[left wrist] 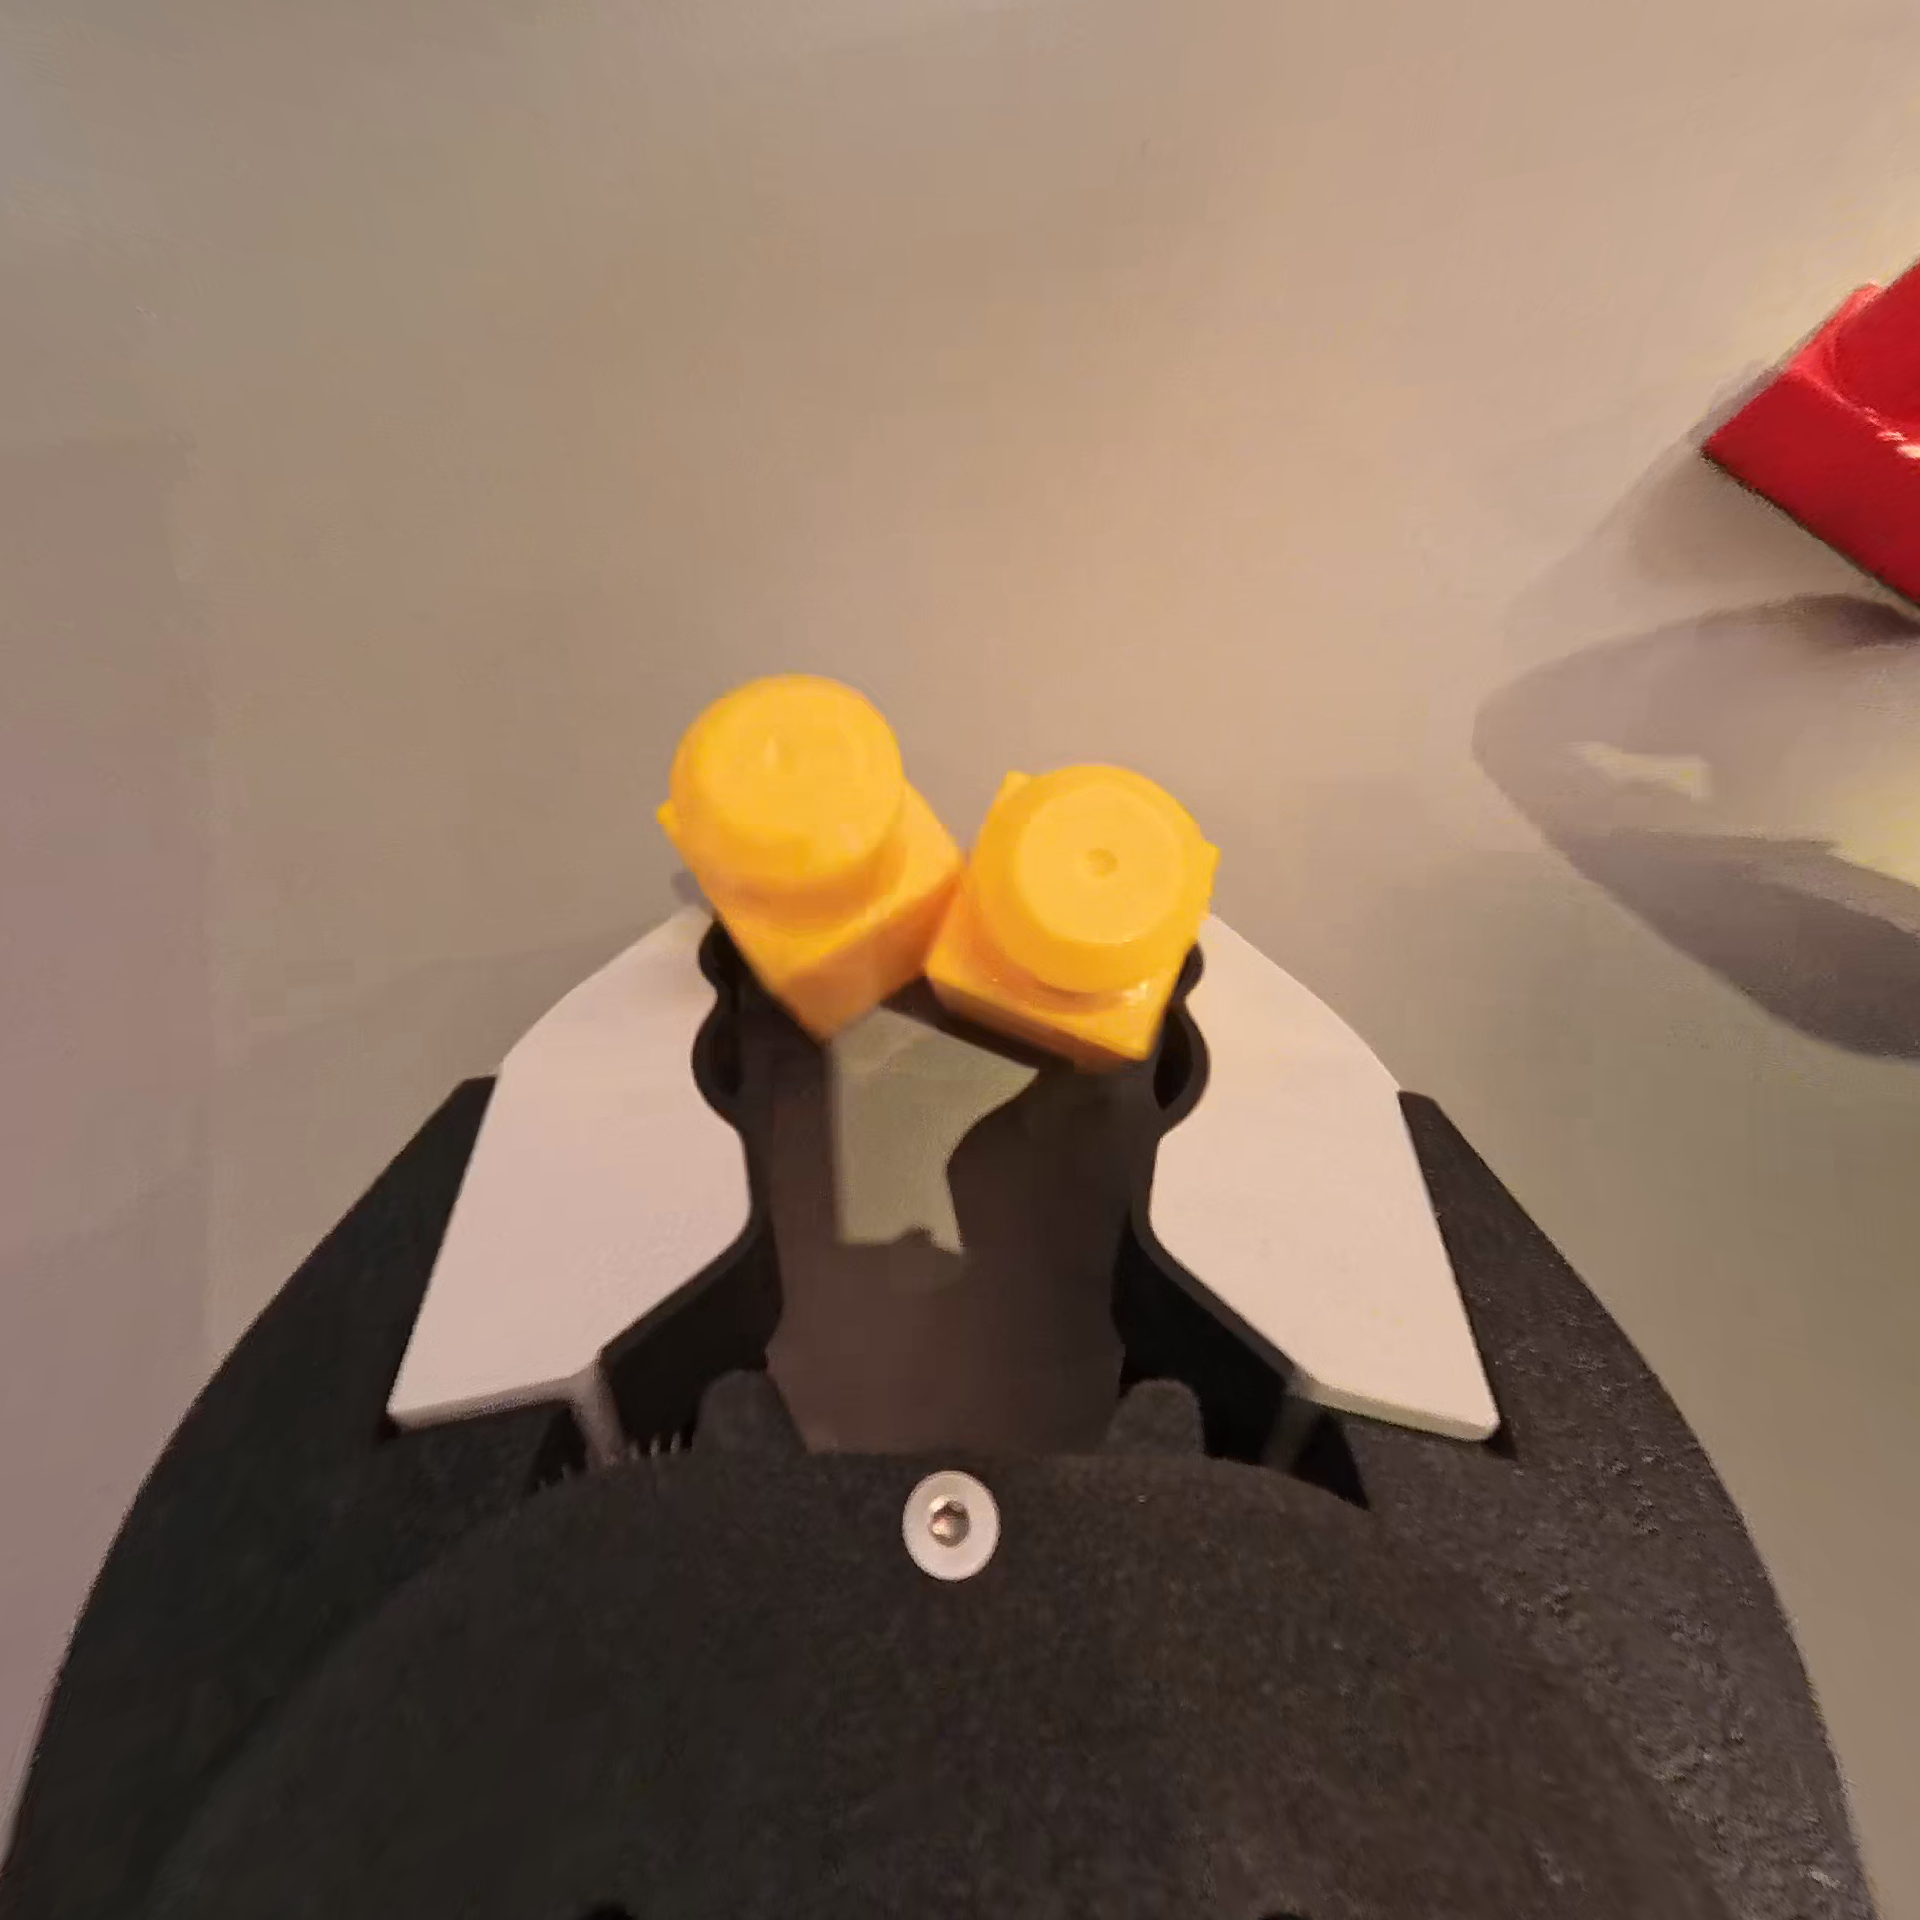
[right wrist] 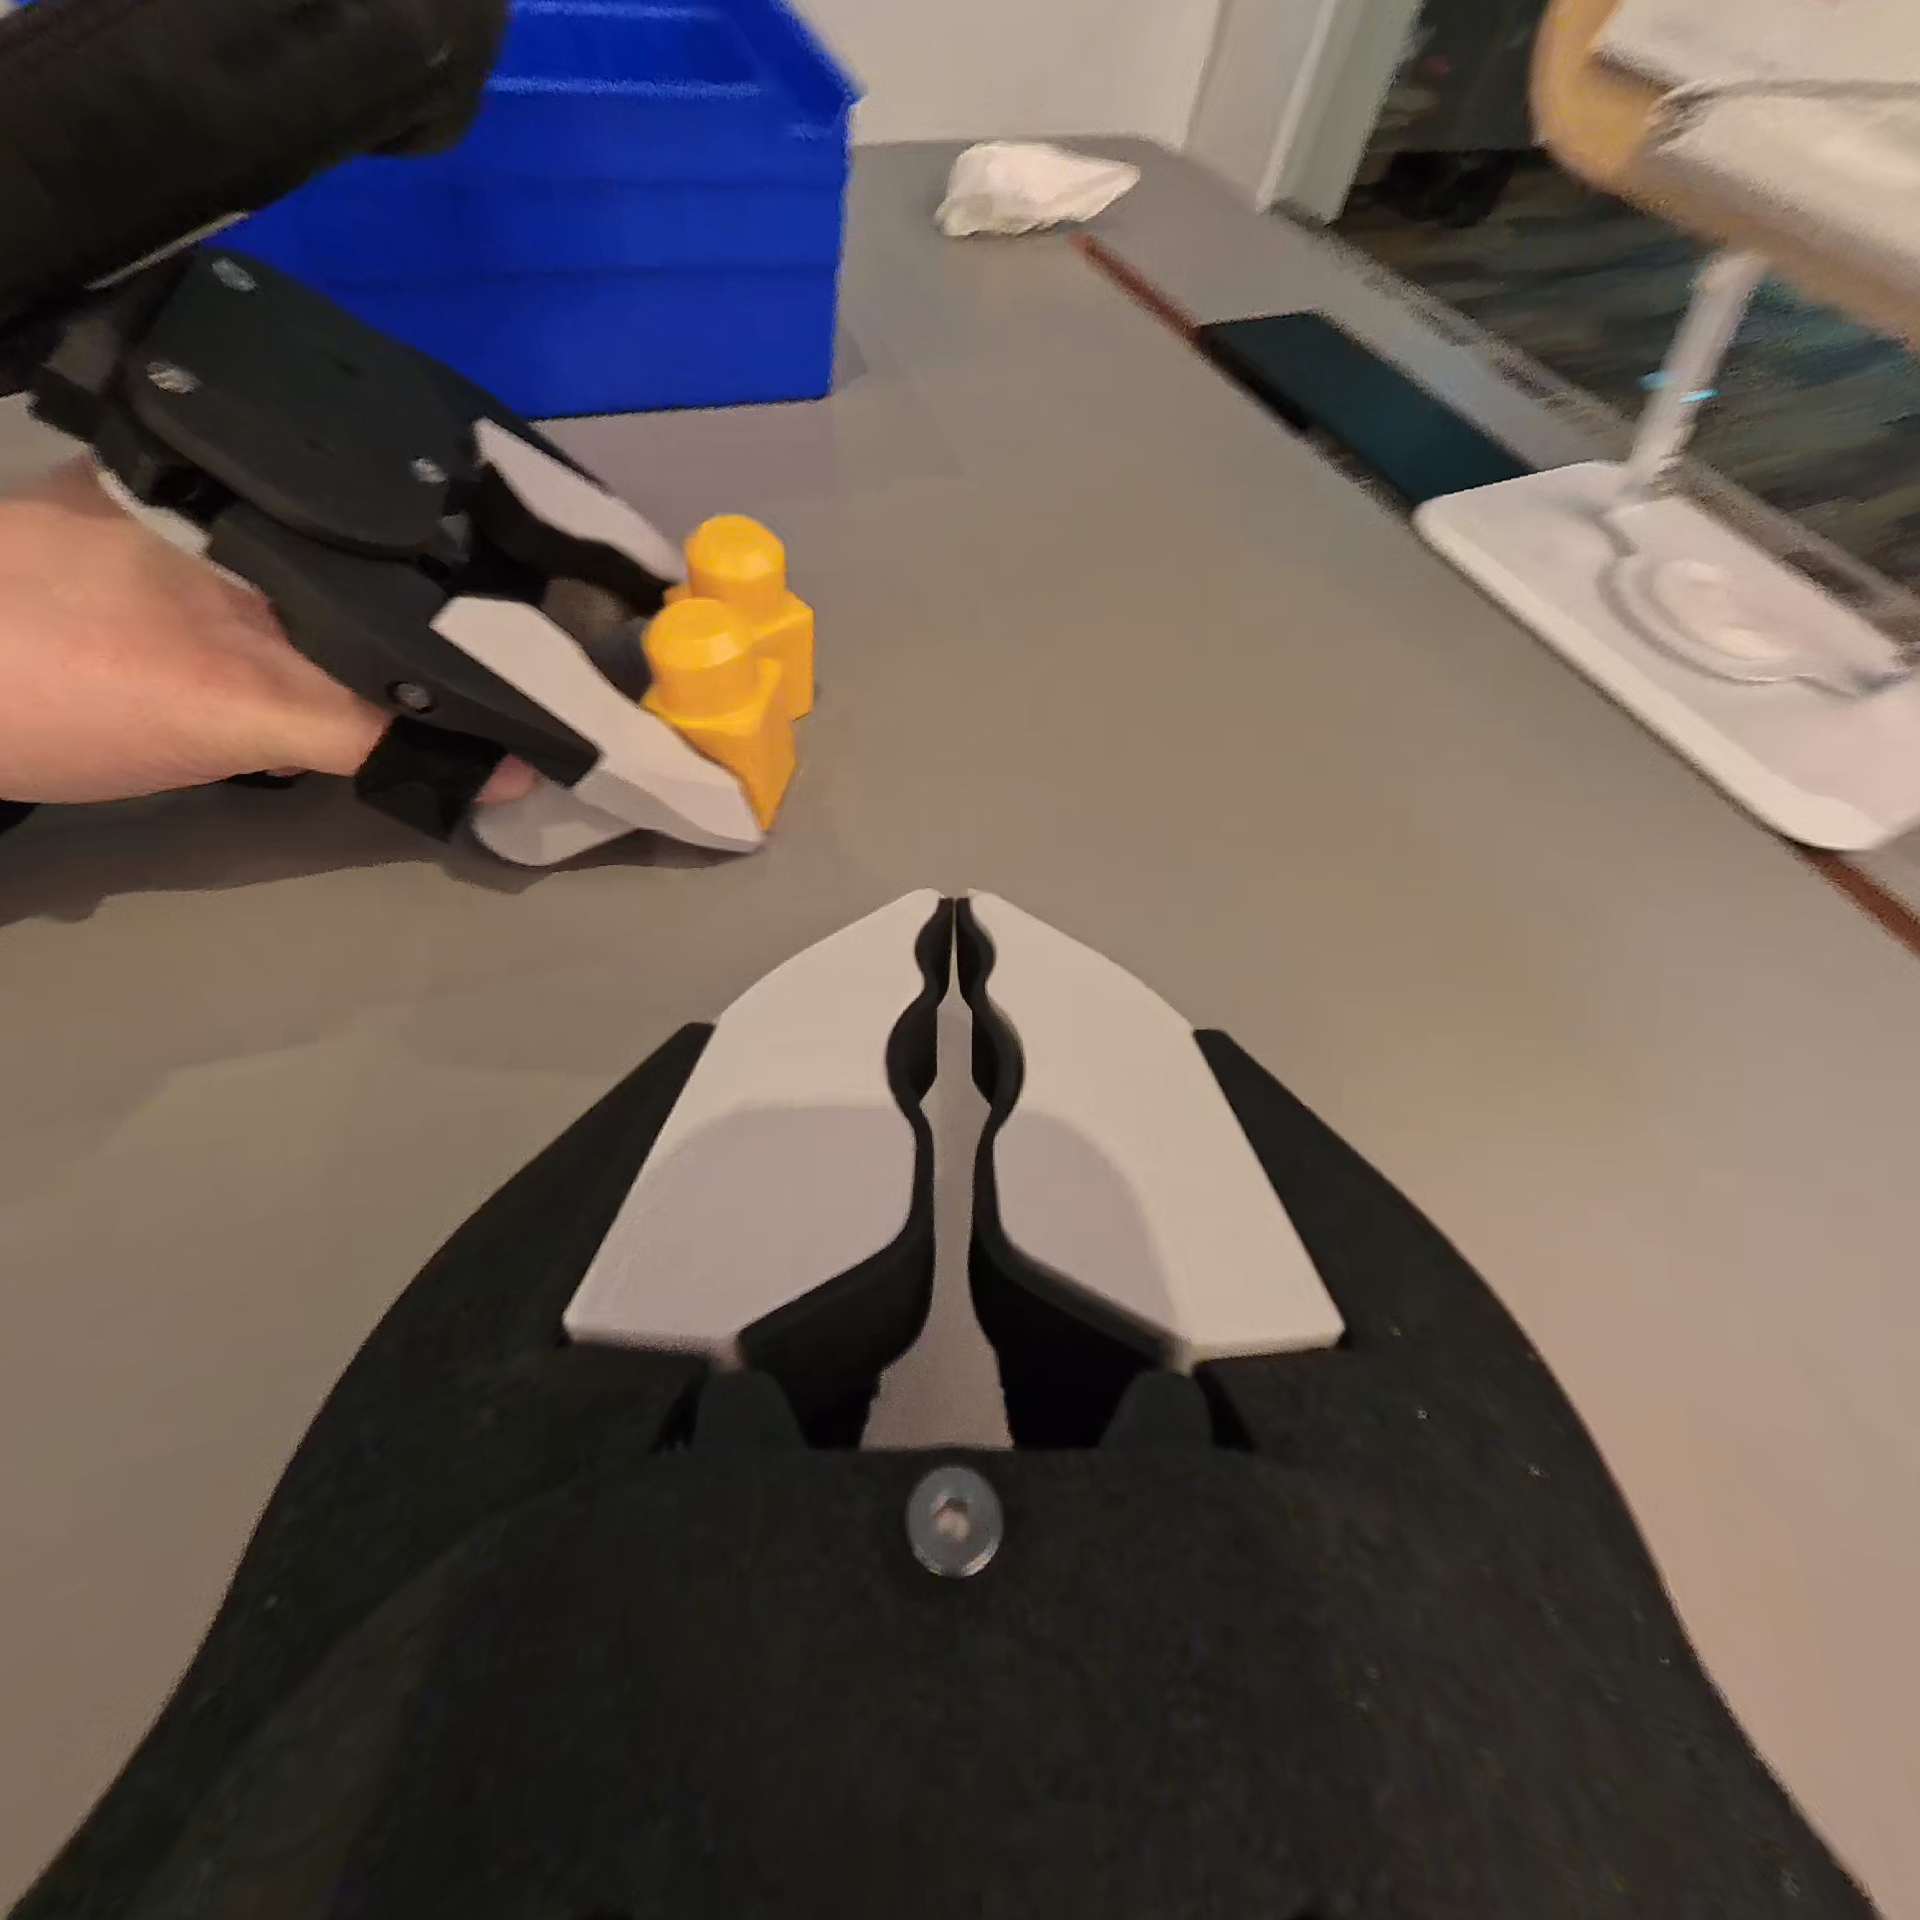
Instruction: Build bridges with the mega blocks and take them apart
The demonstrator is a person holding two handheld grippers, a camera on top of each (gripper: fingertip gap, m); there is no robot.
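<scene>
The left gripper point(left wrist: 940, 977) has its jaws squeezed on two yellow blocks point(left wrist: 935, 883), low over the grey tabletop point(right wrist: 1143, 675). The right gripper point(right wrist: 954, 909) has its jaws closed on nothing. A red block point(left wrist: 1829, 447) sits nearby.

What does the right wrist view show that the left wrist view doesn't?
Only the right wrist view shows the blue bin, a white cloth, a white stand, the hand holding the left gripper, and the right gripper, shut and empty. Only the left wrist view shows a red block at its right edge. Both show the two yellow blocks squeezed side by side between the left gripper's fingers, and the grey table.
</scene>
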